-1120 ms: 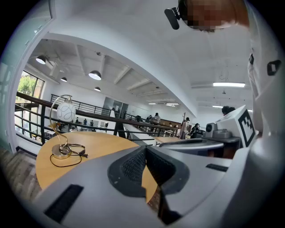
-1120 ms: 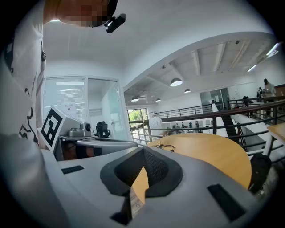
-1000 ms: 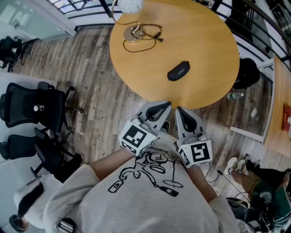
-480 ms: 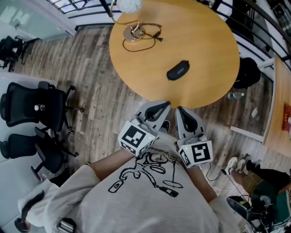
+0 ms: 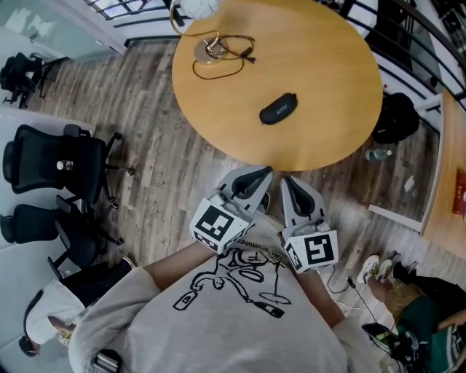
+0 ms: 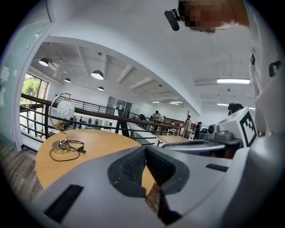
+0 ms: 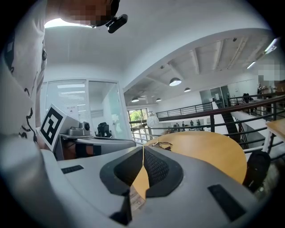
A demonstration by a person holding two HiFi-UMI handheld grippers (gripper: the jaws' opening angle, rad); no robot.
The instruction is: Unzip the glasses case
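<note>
A black glasses case (image 5: 278, 109) lies alone near the middle of the round wooden table (image 5: 335, 80). Both grippers are held close to the person's chest, short of the table's near edge. My left gripper (image 5: 263, 172) is shut with nothing between its jaws. My right gripper (image 5: 285, 178) sits beside it, also shut and empty. In the left gripper view the closed pads (image 6: 133, 167) meet tip to tip with the tabletop (image 6: 71, 162) beyond. The right gripper view shows its pads (image 7: 153, 169) together too. The case is hidden behind the jaws in both gripper views.
A desk lamp with a round white shade (image 5: 198, 7) and a black cable (image 5: 218, 58) stands at the table's far left edge. Black office chairs (image 5: 51, 171) stand on the wooden floor to the left. A second table edge (image 5: 448, 182) and a black bag (image 5: 397, 116) are on the right.
Both grippers have edged forward toward the table together. The table and case have shifted slightly up and left in the head view. Jaws stayed shut.
</note>
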